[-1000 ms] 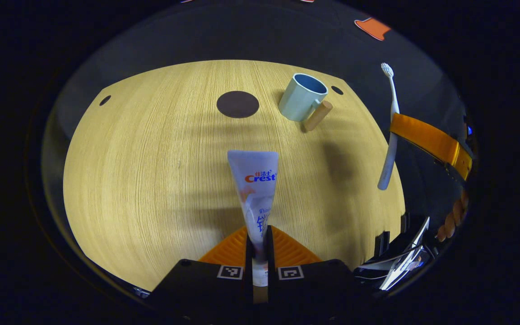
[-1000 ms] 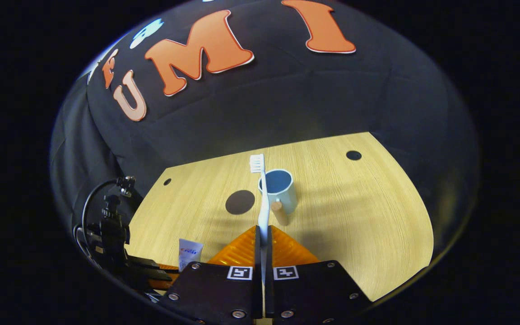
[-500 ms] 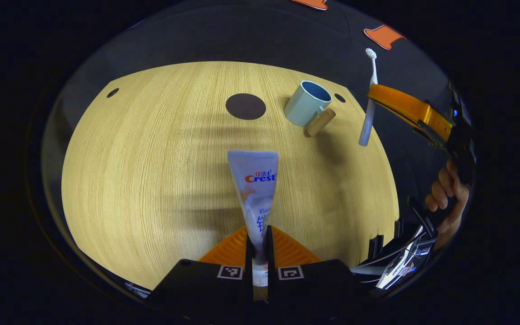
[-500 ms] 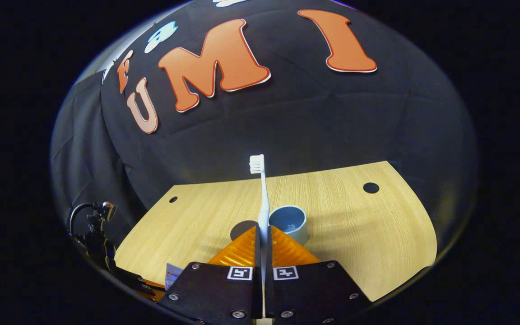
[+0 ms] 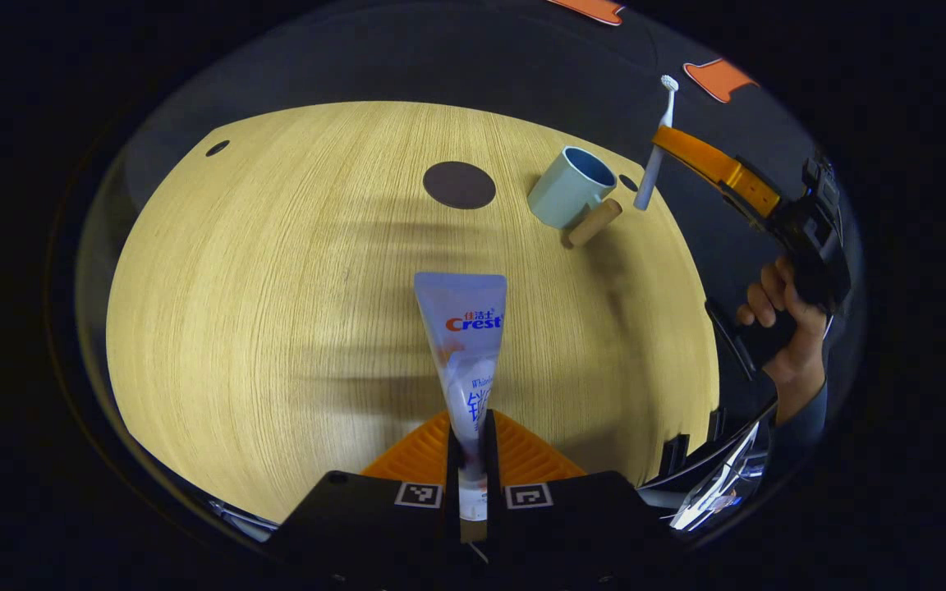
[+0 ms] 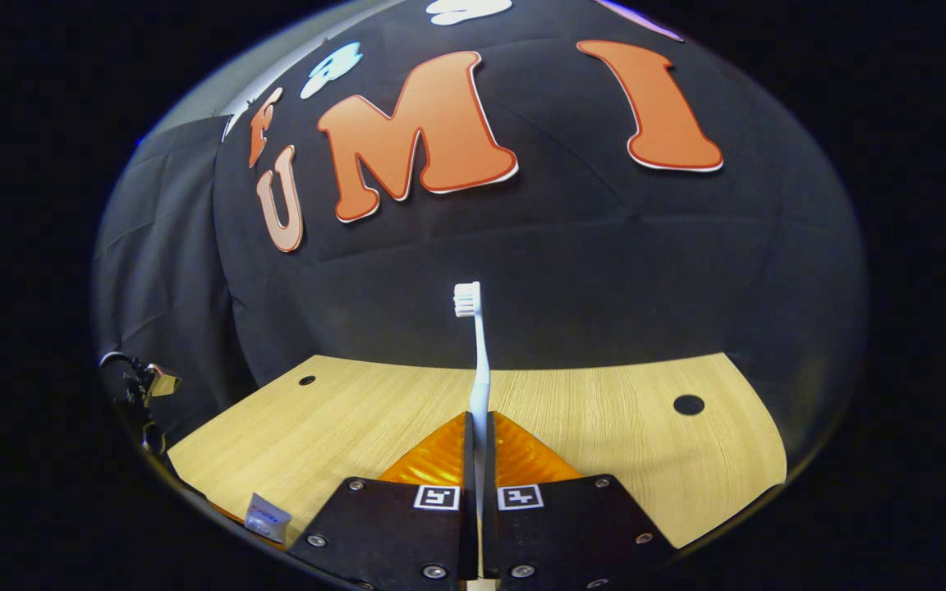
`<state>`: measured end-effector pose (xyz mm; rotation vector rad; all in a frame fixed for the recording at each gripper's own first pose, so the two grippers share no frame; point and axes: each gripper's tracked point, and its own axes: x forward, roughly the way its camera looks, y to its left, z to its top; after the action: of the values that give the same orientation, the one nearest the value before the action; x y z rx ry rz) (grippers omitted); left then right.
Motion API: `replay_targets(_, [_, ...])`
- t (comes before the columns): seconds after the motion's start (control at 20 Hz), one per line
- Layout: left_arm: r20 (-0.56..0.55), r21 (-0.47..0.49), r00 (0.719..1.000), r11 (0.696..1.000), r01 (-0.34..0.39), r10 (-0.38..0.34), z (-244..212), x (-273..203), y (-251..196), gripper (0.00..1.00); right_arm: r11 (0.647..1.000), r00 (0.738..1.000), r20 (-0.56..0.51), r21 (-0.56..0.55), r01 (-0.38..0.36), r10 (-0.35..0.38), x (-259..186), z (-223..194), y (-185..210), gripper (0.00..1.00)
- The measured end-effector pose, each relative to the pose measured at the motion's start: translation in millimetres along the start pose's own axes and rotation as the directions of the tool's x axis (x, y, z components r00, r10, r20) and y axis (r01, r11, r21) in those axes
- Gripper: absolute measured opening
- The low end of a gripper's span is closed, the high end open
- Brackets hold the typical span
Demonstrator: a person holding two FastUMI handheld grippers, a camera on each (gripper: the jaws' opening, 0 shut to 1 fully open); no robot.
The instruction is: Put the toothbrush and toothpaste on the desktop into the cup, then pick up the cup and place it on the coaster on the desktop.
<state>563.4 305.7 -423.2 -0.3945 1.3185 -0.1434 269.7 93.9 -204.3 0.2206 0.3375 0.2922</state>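
My left gripper [image 5: 468, 435] is shut on a white toothpaste tube [image 5: 465, 345] that sticks out forward above the wooden desktop [image 5: 259, 279]. A pale blue cup [image 5: 569, 186] with a wooden handle stands at the far right of the desk, a dark round coaster [image 5: 459, 185] to its left. My right gripper [image 6: 479, 435] is shut on a white toothbrush [image 6: 478, 361], held upright with the bristles on top. In the left gripper view the right gripper [image 5: 660, 139] holds the toothbrush [image 5: 653, 148] just right of the cup, its lower end near the rim.
Small dark holes [image 6: 688, 404] mark the desk's far corners. A person's hand [image 5: 777, 312] grips the right gripper's handle past the desk's right edge. The toothpaste tube's tip [image 6: 268, 515] shows at the lower left of the right gripper view. Black cloth walls the booth.
The right gripper has carried the toothbrush up and toward the cup, tilting upward so the cup has dropped out of its view. The left gripper has drifted slightly, still holding the toothpaste.
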Motion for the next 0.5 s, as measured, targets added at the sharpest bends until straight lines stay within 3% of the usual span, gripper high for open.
replay_targets(0.3, [0.006,-0.020,1.000,1.000,-0.022,0.022,-3,5,2,0.13,1.000,0.993,0.117,-0.025,-0.014,0.017,36,15,-13,0.03])
replay_targets(0.5, [0.007,-0.039,1.000,0.999,-0.024,0.024,-1,4,10,0.13,1.000,0.992,0.128,-0.013,-0.014,0.016,55,3,-26,0.02])
